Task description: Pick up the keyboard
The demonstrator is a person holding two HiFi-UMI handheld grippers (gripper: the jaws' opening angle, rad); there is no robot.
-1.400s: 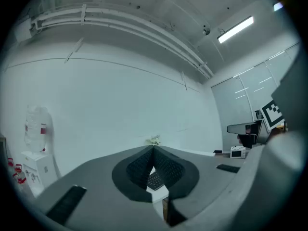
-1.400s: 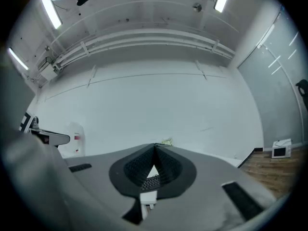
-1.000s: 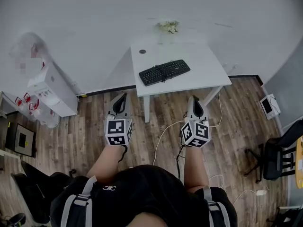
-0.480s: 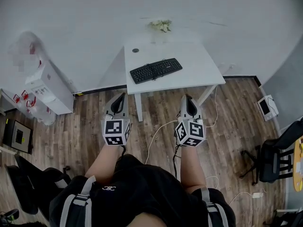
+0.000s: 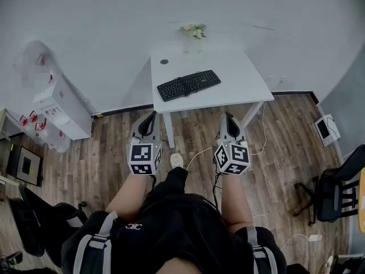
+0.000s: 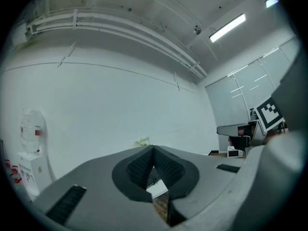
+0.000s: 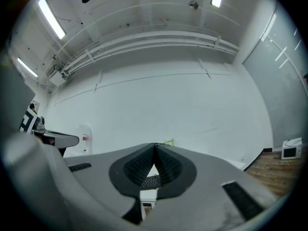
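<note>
Keyboard (image 5: 189, 85): black, lying flat on the white worktop (image 5: 236, 67), set at a slant with its right end nearer the wall. Sits toward the front left of the worktop, touched by nothing, well apart from both grippers. Shares the surface with a small dark disc (image 5: 164, 61) near the back left corner and a bunch of pale flowers (image 5: 194, 31) at the back edge by the wall.

Left gripper (image 5: 151, 117): held level above the wooden floor (image 5: 285, 147), short of the worktop's front edge, just left of the front leg (image 5: 169, 131). Fingers (image 6: 137, 170) pressed together at the tips, pinching nothing; through the small gap beneath them, only a far-off sliver of keyboard and worktop.

Right gripper (image 5: 228, 119): likewise level over the floor, short of the front edge, toward the worktop's right side. Fingers (image 7: 169, 167) closed tip to tip, empty; distant keyboard showing in the gap below.

On the floor: a white water dispenser (image 5: 61, 104) at the left, loose white cables (image 5: 194, 156) between the grippers, a dark chair (image 5: 336, 187) at the right. One shoe tip (image 5: 177, 161) of the person showing between the two grippers.
</note>
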